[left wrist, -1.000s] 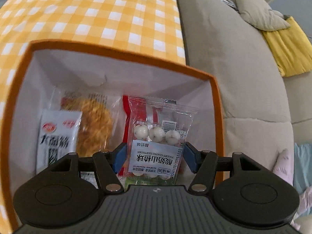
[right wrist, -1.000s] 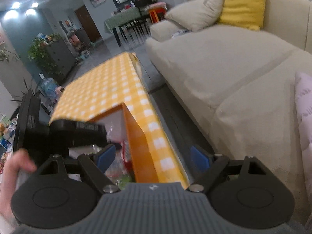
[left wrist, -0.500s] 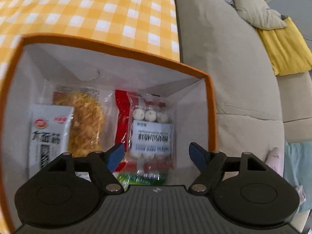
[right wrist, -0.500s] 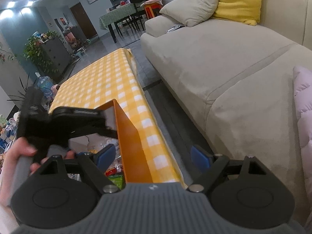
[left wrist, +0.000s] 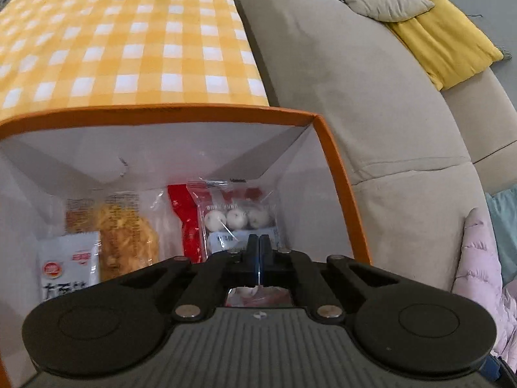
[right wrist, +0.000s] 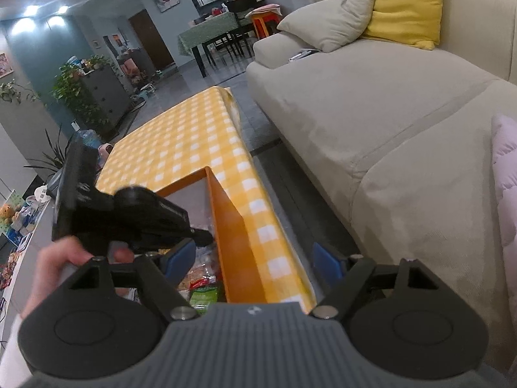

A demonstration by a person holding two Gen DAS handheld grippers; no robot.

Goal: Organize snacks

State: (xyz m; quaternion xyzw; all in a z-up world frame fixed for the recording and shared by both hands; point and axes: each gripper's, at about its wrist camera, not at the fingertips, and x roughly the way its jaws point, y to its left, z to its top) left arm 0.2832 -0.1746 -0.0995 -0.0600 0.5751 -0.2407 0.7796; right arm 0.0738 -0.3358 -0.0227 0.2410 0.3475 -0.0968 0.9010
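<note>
Here the left tool [left wrist: 259, 252] has just snapped shut empty above the yogurt-ball packet [left wrist: 237, 223] lying in the orange box [left wrist: 342, 194], the right tool [right wrist: 253, 260] waits wide, so it should withdraw straight upward.

An orange box [left wrist: 339, 174] sits on the yellow-checked table [left wrist: 129, 42].
</note>
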